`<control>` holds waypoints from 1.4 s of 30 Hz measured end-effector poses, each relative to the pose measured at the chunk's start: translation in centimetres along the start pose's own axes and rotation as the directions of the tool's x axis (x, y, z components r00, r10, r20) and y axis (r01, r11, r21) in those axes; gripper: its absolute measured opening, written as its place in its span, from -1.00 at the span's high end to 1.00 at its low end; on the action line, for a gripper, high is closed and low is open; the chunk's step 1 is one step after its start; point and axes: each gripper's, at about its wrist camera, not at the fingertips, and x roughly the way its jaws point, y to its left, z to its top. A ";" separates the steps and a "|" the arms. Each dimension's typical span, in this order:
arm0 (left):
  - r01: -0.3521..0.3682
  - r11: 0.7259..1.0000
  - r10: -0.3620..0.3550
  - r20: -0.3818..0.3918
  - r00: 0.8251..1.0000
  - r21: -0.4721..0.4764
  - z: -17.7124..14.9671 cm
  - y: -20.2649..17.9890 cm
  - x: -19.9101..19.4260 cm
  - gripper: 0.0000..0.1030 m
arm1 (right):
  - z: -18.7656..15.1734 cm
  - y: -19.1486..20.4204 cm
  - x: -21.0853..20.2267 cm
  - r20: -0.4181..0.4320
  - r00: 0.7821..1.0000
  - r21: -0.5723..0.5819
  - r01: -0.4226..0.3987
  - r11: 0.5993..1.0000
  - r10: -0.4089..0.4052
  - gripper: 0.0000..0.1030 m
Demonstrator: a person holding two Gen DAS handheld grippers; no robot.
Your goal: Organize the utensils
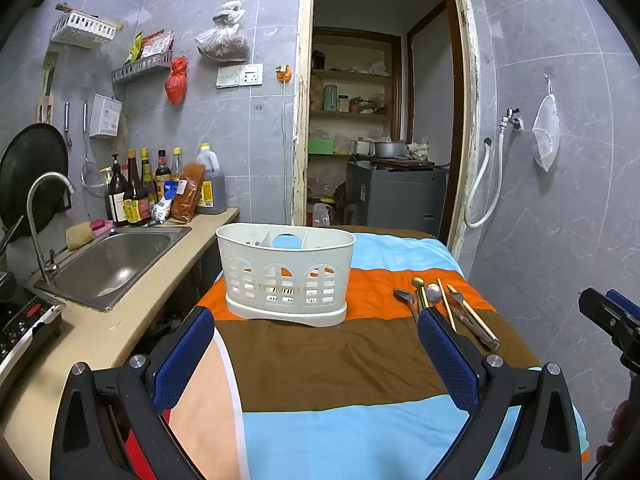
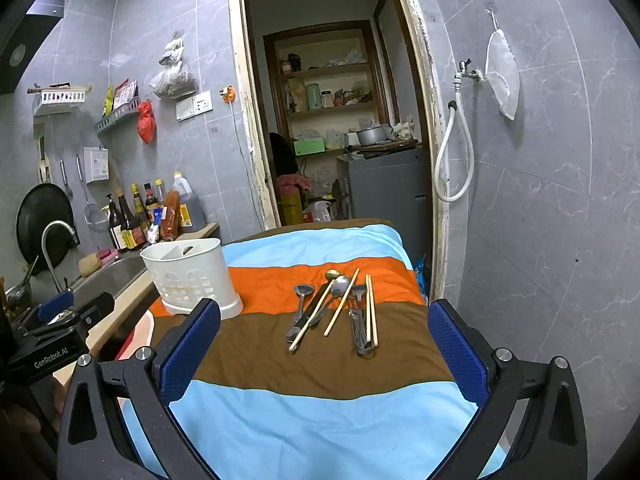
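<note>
1. White plastic is forming the utensil caddy (image 1: 286,276), which is standing upright on the orange band of a striped cloth (image 1: 320,360) covering the worktop, just beside the counter with the steel sink (image 1: 108,260).
2. Metal and wood are making up the utensils (image 2: 334,308): spoons, chopsticks (image 2: 372,308) and some darker metal pieces (too tangled to name one by one) are lying loose in a cluster on the orange and brown bands, well apart from the caddy, on its right.
3. Left tongs (image 1: 316,356) are hanging wide open with nothing between their blue pads, pointing slightly downward at the caddy; the right pad is overlapping the near end of the cluster in the left wrist view, though contact cannot be told.
4. Right tongs (image 2: 324,356) are likewise standing fully open and empty, facing the utensil cluster from short of it.
5. Progress is appearing to be at the very start: every visible utensil is lying on the cloth, and the caddy's compartments, as far as their open tops are showing, are holding nothing (a blue patch showing through a hole in the far wall is probably only the cloth behind).
6. Remaining work, by judgement, is covering the whole job: each piece is waiting to be picked up and stood in a compartment.
</note>
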 end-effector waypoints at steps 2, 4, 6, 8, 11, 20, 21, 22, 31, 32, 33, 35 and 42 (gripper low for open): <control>-0.001 1.000 0.001 0.000 1.000 0.003 0.0 0.0 0.0 -0.99 | 0.0 0.0 0.0 0.003 1.000 0.002 -0.002 1.000 0.002 -0.98; -0.001 1.000 0.001 0.001 1.000 0.003 0.0 0.0 0.0 -0.99 | 0.0 0.0 0.0 0.003 1.000 0.002 -0.001 1.000 0.001 -0.98; -0.001 1.000 0.001 0.000 1.000 0.002 0.1 0.1 0.0 -0.99 | 0.1 0.0 0.0 0.003 1.000 0.003 -0.001 1.000 0.001 -0.98; -0.002 1.000 0.002 0.001 1.000 0.007 0.0 0.0 0.0 -0.99 | 0.0 0.0 0.0 0.002 1.000 0.002 -0.002 1.000 0.002 -0.98; -0.004 1.000 0.004 0.001 1.000 0.007 0.0 0.0 0.0 -0.99 | 0.1 0.0 0.1 0.000 1.000 0.002 0.000 1.000 0.000 -0.98; -0.005 1.000 0.005 0.000 1.000 0.008 0.0 0.0 0.0 -0.99 | 0.0 0.0 0.2 -0.002 1.000 0.002 -0.001 1.000 0.001 -0.98; -0.004 1.000 0.004 -0.001 1.000 0.007 0.0 0.0 0.0 -0.99 | 0.0 0.0 0.2 -0.002 1.000 0.002 0.000 1.000 0.000 -0.98; -0.004 1.000 0.004 -0.002 1.000 0.007 0.0 0.0 0.0 -0.99 | 0.0 0.0 0.2 -0.002 1.000 0.002 -0.001 1.000 0.001 -0.98; -0.004 1.000 0.004 -0.002 1.000 0.008 0.0 0.0 0.0 -0.99 | 0.0 0.1 0.4 -0.004 1.000 0.001 0.001 1.000 -0.001 -0.98; -0.003 1.000 0.004 -0.002 1.000 0.008 0.0 0.0 0.0 -0.99 | 0.0 0.1 0.4 -0.004 1.000 0.002 0.001 1.000 -0.001 -0.98; -0.004 1.000 0.004 -0.003 1.000 0.008 0.0 0.0 0.0 -0.99 | 0.0 0.1 0.4 -0.004 1.000 0.001 0.000 1.000 0.000 -0.98; -0.005 1.000 0.005 -0.002 1.000 0.008 0.0 0.0 0.0 -0.99 | 0.1 0.1 0.5 -0.005 1.000 0.001 0.001 1.000 -0.001 -0.98; -0.004 1.000 0.004 -0.004 1.000 0.008 0.0 0.0 0.0 -0.99 | 0.2 0.2 0.6 -0.005 1.000 0.001 0.000 1.000 0.000 -0.98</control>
